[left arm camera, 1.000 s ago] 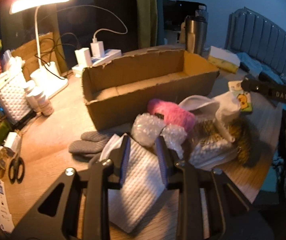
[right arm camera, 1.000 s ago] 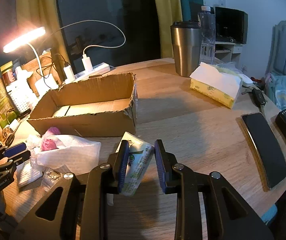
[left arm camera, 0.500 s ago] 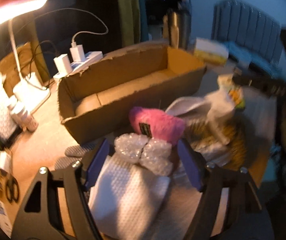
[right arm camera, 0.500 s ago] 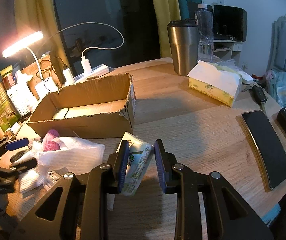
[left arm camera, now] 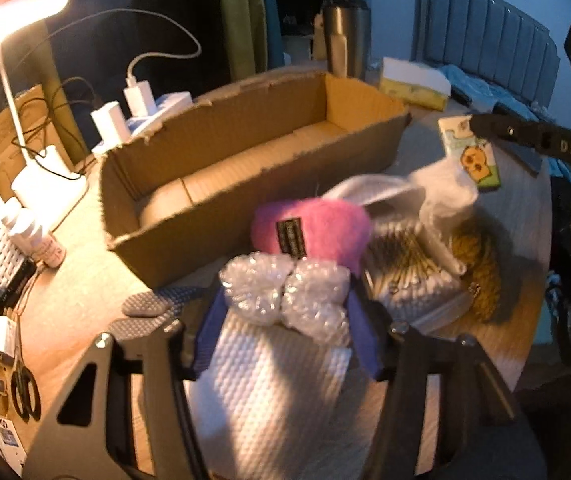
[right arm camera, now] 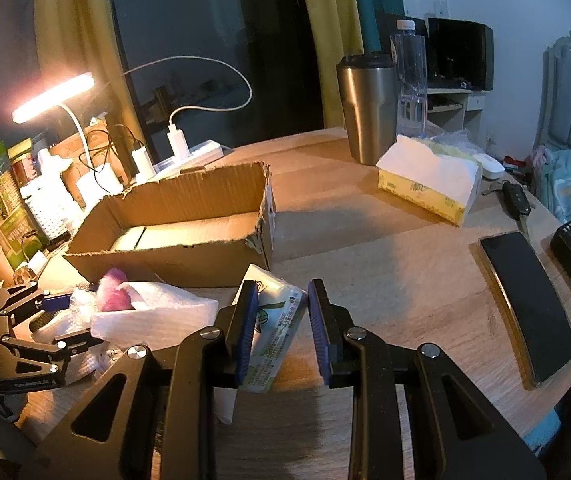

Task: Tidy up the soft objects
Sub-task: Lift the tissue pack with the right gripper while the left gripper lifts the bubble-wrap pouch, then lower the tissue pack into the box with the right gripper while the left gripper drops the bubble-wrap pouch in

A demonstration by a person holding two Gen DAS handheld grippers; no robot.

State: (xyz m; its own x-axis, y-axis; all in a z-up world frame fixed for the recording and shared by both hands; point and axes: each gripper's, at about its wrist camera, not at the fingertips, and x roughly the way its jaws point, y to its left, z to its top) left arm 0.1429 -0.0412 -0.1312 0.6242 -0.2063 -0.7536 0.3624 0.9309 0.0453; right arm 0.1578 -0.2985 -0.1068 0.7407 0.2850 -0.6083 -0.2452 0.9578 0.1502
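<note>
Bubble wrap wad (left arm camera: 285,296): on the tabletop in front of the cardboard box (left arm camera: 245,168), between the pads of the left gripper (left arm camera: 287,332), whose jaws have just been closing; firm contact is unclear through blur. Likely a pickup is beginning. Pink plush (left arm camera: 313,228) sits behind the wad. Right gripper (right arm camera: 281,320): narrowly parted around a tissue pack (right arm camera: 275,332); squeeze uncertain.

The left gripper (left arm camera: 285,322) jaws, just closing, seemingly touch the bubble wrap (left arm camera: 285,296) between them.
</note>
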